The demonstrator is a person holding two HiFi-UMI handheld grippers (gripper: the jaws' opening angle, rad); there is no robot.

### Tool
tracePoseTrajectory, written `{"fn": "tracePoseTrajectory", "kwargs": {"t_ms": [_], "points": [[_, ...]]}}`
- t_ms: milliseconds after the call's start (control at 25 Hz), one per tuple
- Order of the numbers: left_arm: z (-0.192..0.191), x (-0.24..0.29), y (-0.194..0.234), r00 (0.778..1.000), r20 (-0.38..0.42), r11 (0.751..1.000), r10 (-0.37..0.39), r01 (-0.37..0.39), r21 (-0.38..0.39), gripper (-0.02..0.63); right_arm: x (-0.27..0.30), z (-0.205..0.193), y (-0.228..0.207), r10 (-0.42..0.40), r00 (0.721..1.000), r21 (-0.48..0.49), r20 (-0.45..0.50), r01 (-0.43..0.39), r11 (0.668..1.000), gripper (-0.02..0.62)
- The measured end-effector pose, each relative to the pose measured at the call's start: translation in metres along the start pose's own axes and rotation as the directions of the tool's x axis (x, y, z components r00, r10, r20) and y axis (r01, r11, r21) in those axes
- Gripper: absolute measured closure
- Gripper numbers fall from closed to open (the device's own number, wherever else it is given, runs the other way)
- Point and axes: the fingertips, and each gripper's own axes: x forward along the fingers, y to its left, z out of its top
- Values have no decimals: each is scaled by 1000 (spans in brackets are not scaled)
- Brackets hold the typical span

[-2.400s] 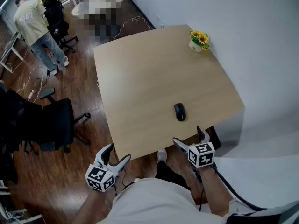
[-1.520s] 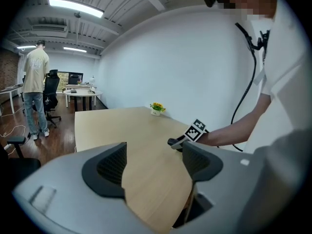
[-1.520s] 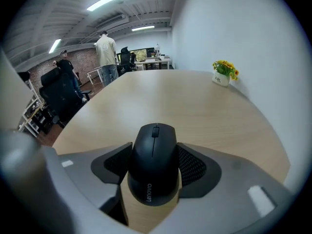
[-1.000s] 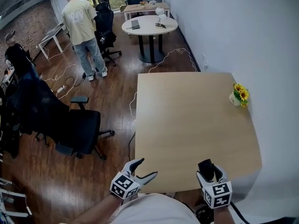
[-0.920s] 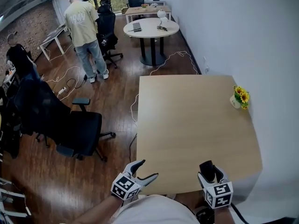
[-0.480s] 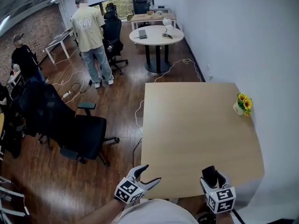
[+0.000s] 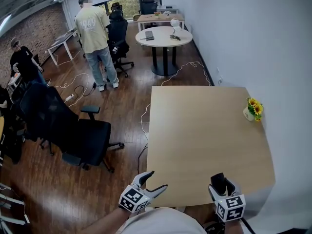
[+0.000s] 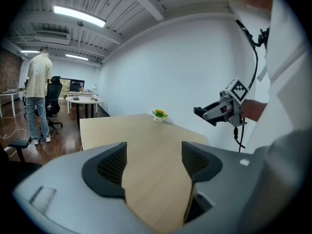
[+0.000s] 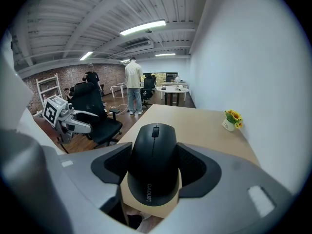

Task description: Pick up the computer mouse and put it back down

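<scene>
A black computer mouse (image 9: 155, 165) sits clamped between the pads of my right gripper (image 9: 155, 172), lifted over the near right edge of the light wooden table (image 7: 209, 130). In the head view the mouse (image 7: 219, 181) shows as a dark shape between the right gripper's (image 7: 222, 185) jaws. My left gripper (image 7: 155, 181) hovers at the table's near left corner, open with nothing between its fingers. Only the tabletop (image 8: 146, 145) shows past the left gripper (image 8: 153, 167) in its own view.
A small pot of yellow flowers (image 7: 253, 109) stands at the table's far right edge by the white wall. A black office chair (image 7: 73, 130) stands left of the table. A round table (image 7: 163, 35), cables on the floor and people (image 7: 95, 28) are farther back.
Earliest frame: mouse lay on the table, right gripper open just short of it. Now the right gripper is shut on it, lifted. Over the last second both grippers hardly moved.
</scene>
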Motion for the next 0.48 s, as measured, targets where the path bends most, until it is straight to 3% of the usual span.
{"fn": "tracePoseTrajectory", "kwargs": {"t_ms": [240,480], "points": [[0,-4,-1,1000,-7,1000,13,-13,-11,279,48,-36,-37,-31,998,109,-55,36,993,305],[-6,-11,-1,999,-29,999,45,-46,-24,279,156,-137,-107,-138,967,288,-216,198,937,305]]}}
